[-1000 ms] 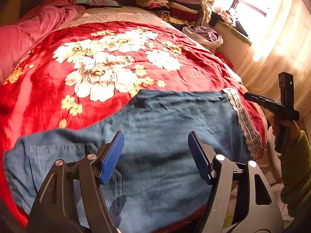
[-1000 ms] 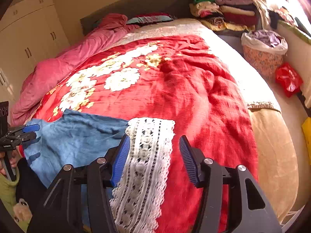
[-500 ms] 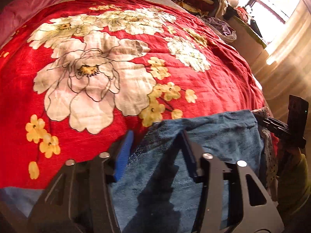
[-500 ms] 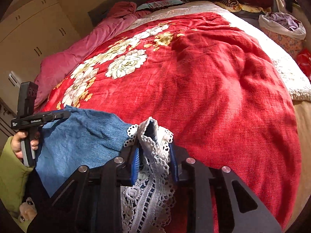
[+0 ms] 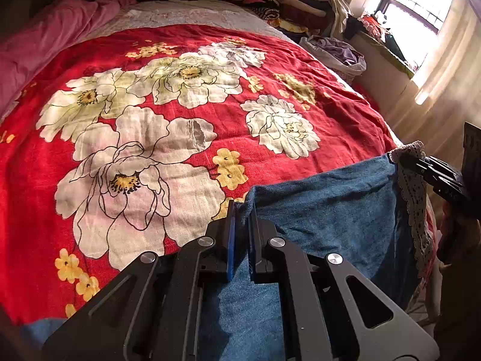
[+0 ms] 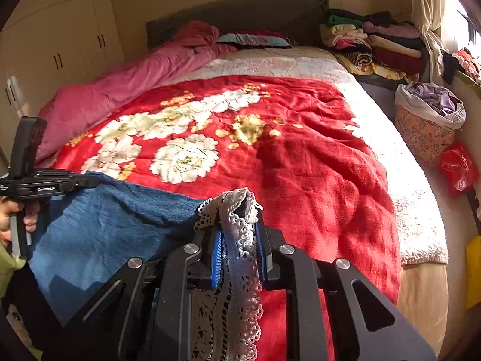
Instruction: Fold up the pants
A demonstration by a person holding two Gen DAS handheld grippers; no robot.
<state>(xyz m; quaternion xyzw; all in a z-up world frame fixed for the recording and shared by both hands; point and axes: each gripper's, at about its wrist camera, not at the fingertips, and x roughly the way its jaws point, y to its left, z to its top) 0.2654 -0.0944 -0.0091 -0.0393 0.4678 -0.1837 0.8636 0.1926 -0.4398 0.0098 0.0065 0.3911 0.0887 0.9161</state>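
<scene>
Blue denim pants (image 5: pixel 327 210) with a white lace hem (image 5: pixel 416 198) lie at the near edge of the bed. My left gripper (image 5: pixel 242 210) is shut on the top edge of the denim. My right gripper (image 6: pixel 239 225) is shut on the lace hem (image 6: pixel 237 210) and the denim (image 6: pixel 120 219) hangs stretched between the two. The right gripper (image 5: pixel 404 158) shows at the right in the left wrist view, and the left gripper (image 6: pixel 94 182) shows at the left in the right wrist view. Both hold the cloth lifted above the bedspread.
The bed has a red flowered bedspread (image 5: pixel 180 105) and a pink duvet (image 6: pixel 135 78) along its left side. Stacked folded clothes (image 6: pixel 375 45) lie at the far right. A laundry basket (image 6: pixel 427 120) and a red bag (image 6: pixel 458 165) stand on the floor to the right.
Both grippers were open over the pants a second ago. They have closed, the left on the denim edge and the right on the lace hem, and raised the cloth.
</scene>
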